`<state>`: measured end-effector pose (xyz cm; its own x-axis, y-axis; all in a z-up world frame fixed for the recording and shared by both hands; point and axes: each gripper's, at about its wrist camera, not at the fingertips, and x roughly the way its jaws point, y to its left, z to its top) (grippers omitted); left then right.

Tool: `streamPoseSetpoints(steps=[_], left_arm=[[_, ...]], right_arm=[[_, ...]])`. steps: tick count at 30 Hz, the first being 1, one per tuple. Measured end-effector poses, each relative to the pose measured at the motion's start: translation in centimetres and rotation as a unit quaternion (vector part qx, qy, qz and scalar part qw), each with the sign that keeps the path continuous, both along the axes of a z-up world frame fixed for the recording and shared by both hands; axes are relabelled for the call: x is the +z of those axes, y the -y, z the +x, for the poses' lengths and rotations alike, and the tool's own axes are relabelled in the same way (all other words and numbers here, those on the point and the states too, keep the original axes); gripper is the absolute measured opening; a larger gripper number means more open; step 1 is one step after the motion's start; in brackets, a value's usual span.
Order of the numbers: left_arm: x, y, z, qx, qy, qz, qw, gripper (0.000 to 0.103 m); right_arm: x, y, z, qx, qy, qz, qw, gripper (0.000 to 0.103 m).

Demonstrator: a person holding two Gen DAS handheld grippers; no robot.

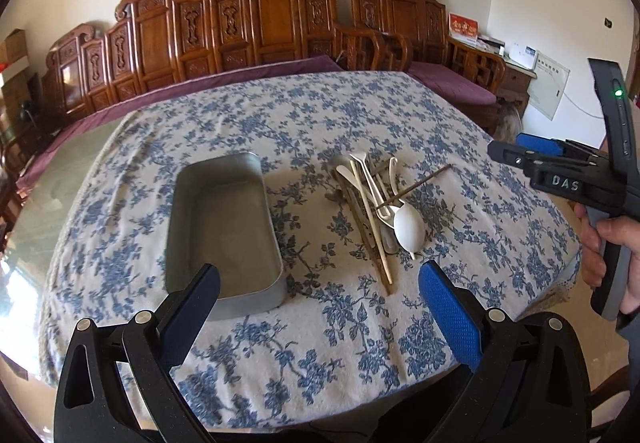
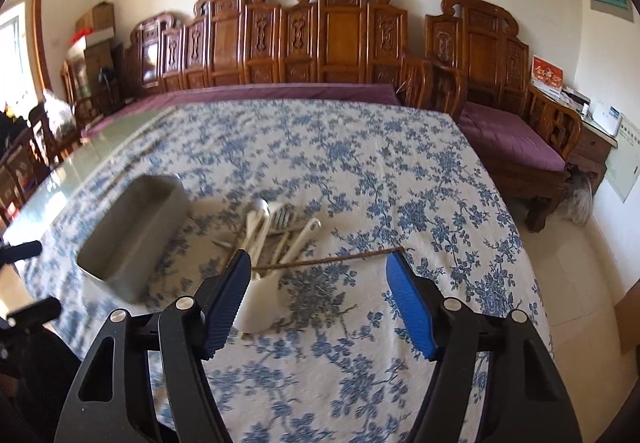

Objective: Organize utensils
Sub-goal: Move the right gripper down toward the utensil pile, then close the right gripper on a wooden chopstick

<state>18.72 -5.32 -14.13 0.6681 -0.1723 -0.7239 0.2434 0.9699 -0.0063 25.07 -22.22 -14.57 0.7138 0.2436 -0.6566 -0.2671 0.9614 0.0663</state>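
On the left of the table, on the blue-flowered cloth (image 1: 320, 331), lies an empty metal tray (image 1: 224, 231). The left gripper (image 1: 320, 283) hovers near its close end, jaws spread wide, nothing between them. Just right of the tray is the pile of utensils (image 1: 376, 203): white spoons, chopsticks, and a dark chopstick (image 2: 324, 261) pointing right. The right gripper (image 2: 316, 263) hangs over this pile, jaws apart, holding nothing.

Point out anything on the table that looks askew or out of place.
The utensils lie in a crossed heap on the tablecloth beside the empty metal tray; one dark chopstick sticks out sideways across the pile.
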Motion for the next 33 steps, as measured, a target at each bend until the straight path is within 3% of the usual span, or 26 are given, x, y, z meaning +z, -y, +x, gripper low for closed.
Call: streamPoseSetpoints(steps=[9, 17, 22, 28, 33], left_arm=[[-2.6, 1.2, 3.1, 0.007, -0.020, -0.007, 0.9997, 0.095], [-3.5, 1.9, 4.2, 0.006, -0.030, -0.018, 0.9994, 0.095], [-4.3, 2.0, 4.5, 0.011, -0.040, -0.025, 0.9988, 0.095], [-5.0, 2.1, 4.9, 0.014, -0.047, -0.028, 0.9984, 0.095], [-4.9, 1.8, 4.6, 0.014, -0.045, -0.030, 0.9984, 0.095]], right_arm=[[-5.3, 0.3, 5.8, -0.019, -0.075, 0.028, 0.997, 0.066], [-9.6, -1.1, 10.5, -0.067, -0.137, 0.088, 0.984, 0.062], [-11.4, -1.2, 12.0, -0.120, -0.161, 0.100, 0.975, 0.051], [-12.2, -2.2, 12.7, -0.135, -0.168, 0.047, 0.975, 0.034], [-11.8, -0.3, 12.7, -0.154, -0.161, 0.038, 0.974, 0.019]])
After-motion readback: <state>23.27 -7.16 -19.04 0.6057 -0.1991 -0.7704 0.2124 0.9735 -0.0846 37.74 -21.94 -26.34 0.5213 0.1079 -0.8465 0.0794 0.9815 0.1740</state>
